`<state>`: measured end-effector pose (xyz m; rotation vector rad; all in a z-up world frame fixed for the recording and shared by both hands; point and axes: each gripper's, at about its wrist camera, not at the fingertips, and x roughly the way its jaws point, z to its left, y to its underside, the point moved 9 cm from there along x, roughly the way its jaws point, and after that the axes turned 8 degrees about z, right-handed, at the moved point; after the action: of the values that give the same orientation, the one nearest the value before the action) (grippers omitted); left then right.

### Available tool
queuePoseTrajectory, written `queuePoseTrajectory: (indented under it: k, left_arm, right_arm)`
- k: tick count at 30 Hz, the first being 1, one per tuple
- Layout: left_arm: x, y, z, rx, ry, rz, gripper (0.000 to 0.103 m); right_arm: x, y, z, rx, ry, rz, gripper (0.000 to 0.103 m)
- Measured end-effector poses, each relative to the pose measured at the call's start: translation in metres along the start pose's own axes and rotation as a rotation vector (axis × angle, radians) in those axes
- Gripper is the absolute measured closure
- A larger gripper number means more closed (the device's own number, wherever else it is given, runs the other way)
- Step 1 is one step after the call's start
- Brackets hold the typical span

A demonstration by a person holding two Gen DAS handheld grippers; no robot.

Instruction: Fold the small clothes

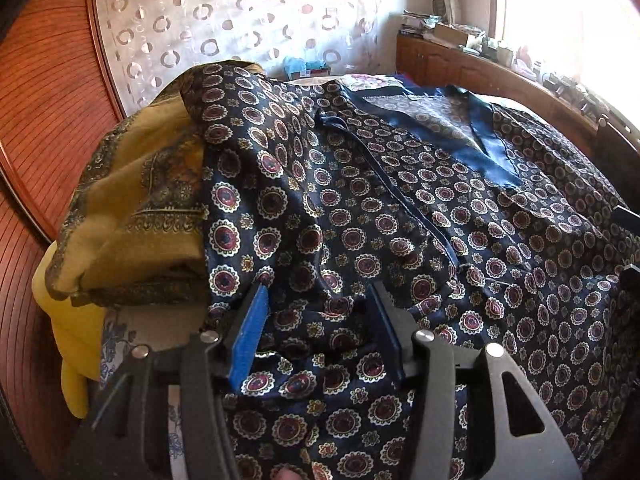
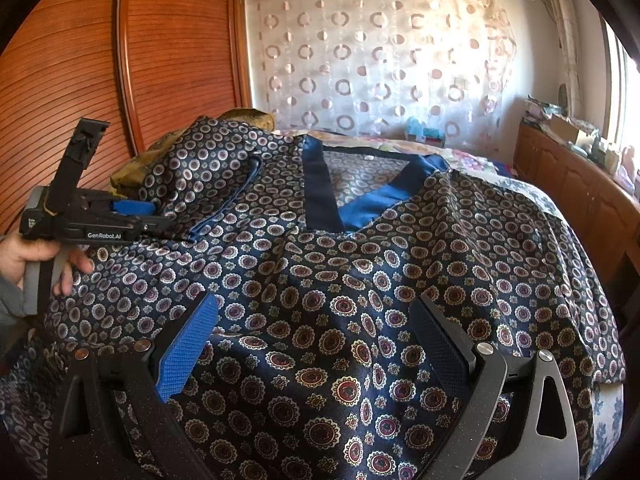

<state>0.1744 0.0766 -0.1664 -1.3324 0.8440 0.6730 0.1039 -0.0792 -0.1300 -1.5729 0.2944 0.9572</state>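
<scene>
I have a patterned top spread on the bed, both grippers over it.

From the left: a mustard cloth (image 1: 132, 208) is heaped beside the folded-in sleeve (image 2: 200, 184). My left gripper (image 1: 318, 300) sits over that sleeve, jaws apart, pads not pinching the fabric. The navy patterned top (image 2: 360, 280) lies flat, collar toward the curtain (image 2: 380, 60). My right gripper (image 2: 316, 312) hovers above the hem, spread wide and holding nothing.
</scene>
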Motion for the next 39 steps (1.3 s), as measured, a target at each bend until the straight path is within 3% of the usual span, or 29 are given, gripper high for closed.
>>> queuePoseTrajectory:
  k: [7,12,17,24,28,33,39]
  left_arm:
    - [-0.001,0.001,0.003,-0.036,0.058,0.007,0.052]
    - [0.000,0.001,0.003,-0.033,0.057,0.007,0.051]
    - [0.000,0.000,0.002,-0.034,0.061,0.007,0.050]
    - [0.000,0.000,0.002,-0.035,0.063,0.008,0.050]
    - [0.001,0.000,0.001,-0.028,0.056,0.010,0.049]
    - [0.000,0.000,0.001,-0.030,0.061,0.010,0.049]
    - [-0.002,0.000,0.002,-0.029,0.050,0.000,0.049]
  right_arm:
    - [-0.003,0.001,-0.007,0.020,-0.024,0.014,0.005]
    - [-0.035,-0.008,-0.036,0.035,-0.001,-0.018,0.005]
    - [-0.067,-0.013,-0.106,0.077,0.123,-0.041,0.005]
    - [-0.080,0.028,-0.231,0.212,0.287,0.071,0.005]
    - [-0.074,0.055,-0.272,0.300,0.261,0.150,0.018]
    - [-0.072,0.072,-0.288,0.369,0.201,0.190,0.031]
    - [-0.060,0.080,-0.286,0.394,0.149,0.230,0.061]
